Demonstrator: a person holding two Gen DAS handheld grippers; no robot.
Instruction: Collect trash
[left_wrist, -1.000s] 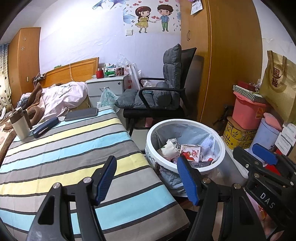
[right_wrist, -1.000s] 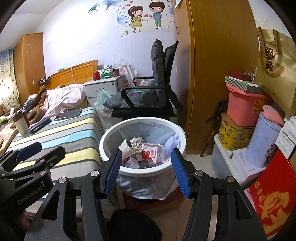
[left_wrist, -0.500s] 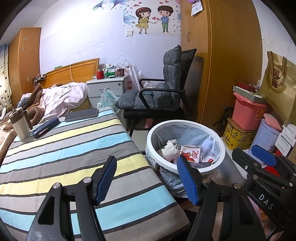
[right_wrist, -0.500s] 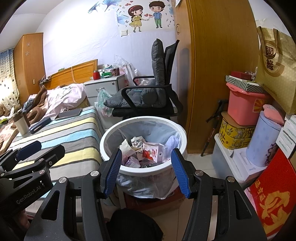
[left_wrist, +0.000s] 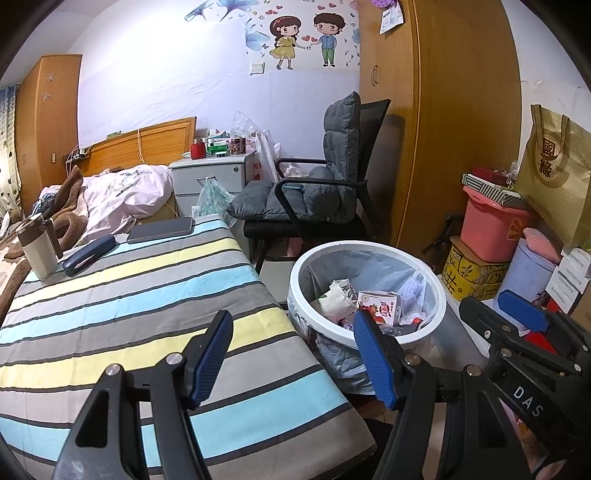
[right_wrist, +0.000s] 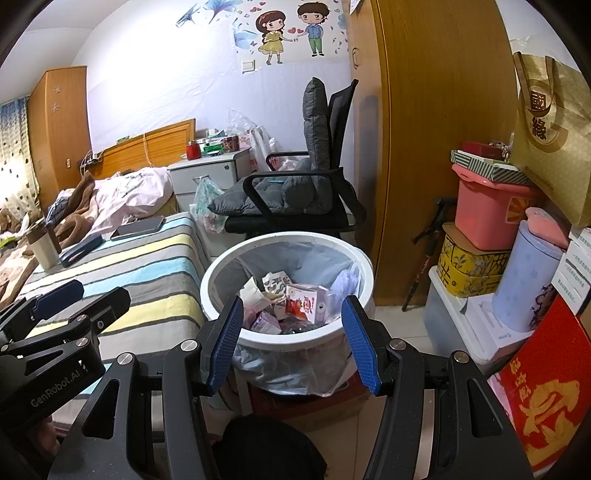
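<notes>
I read "DAS" on my right gripper (left_wrist: 524, 321), "GenRobot.AI" on my left gripper (right_wrist: 55, 299); both jaws wide, empty, near the white bin (right_wrist: 225, 266) of trash (right_wrist: 295, 299).

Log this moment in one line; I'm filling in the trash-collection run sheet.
left gripper: open, empty | right gripper: open, empty | trash bin: holds wrappers, lined | striped table: no trash seen

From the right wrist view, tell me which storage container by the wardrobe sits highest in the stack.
The pink bin, topped by a striped box: it rests on the yellow patterned box.
</notes>
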